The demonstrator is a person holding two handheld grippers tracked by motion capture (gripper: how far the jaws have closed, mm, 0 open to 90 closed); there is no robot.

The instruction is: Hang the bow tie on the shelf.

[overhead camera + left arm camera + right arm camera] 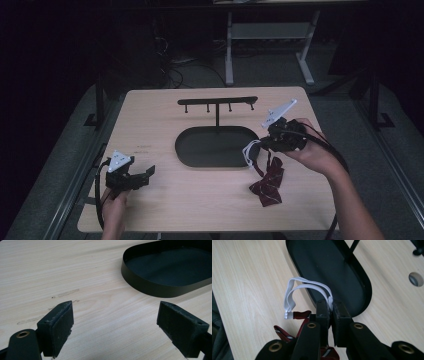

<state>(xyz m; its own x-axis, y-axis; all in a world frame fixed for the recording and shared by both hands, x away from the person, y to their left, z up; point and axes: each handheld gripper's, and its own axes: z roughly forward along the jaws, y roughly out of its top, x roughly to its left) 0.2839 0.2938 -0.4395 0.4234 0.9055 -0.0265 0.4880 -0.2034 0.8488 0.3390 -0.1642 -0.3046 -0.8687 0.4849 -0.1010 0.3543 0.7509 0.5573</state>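
Note:
A dark red striped bow tie (267,184) hangs by its white elastic strap (248,152) (297,291) over the table's right part, its lower end on the wood. My right gripper (260,145) (330,305) is shut on that strap, just right of the black oval tray (212,146) (327,262). A black stand with a hook bar (217,101) rises from the tray's back. My left gripper (147,171) (115,325) stands open near the table's front left, jaws wide apart with bare wood between them, pointing toward the tray (160,290).
The light wood table (150,120) has a round cable hole (416,279) beyond the tray in the right gripper view. A white desk frame (230,50) and cables stand on the dark floor behind the table.

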